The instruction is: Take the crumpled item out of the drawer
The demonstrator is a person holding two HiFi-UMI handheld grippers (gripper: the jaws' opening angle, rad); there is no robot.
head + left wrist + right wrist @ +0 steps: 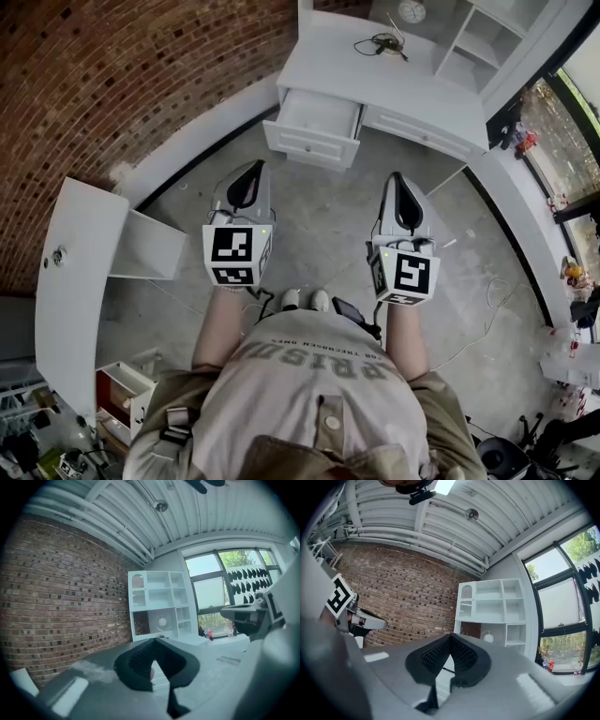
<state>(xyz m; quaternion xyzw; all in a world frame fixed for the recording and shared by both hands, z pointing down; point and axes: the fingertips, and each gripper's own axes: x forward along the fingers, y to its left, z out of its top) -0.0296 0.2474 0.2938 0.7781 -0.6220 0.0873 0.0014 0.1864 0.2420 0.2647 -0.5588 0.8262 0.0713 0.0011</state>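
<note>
The white desk [375, 80] stands at the far side, and its left drawer [314, 129] is pulled open. The drawer's inside looks plain white from here, and I cannot make out a crumpled item in it. My left gripper [251, 171] and right gripper [397, 180] are held side by side over the concrete floor, short of the drawer and pointing towards it. Both are shut with nothing between the jaws. In the left gripper view the left gripper [157, 641] has its dark pads meeting at the tips. In the right gripper view the right gripper [450, 637] is closed the same way.
A tangle of cables [380, 43] and a small clock [411, 11] lie on the desk, next to a white shelf unit [473, 42]. At the left a white cabinet [80, 281] stands with its door open. A small white box [122, 394] sits near the person's feet.
</note>
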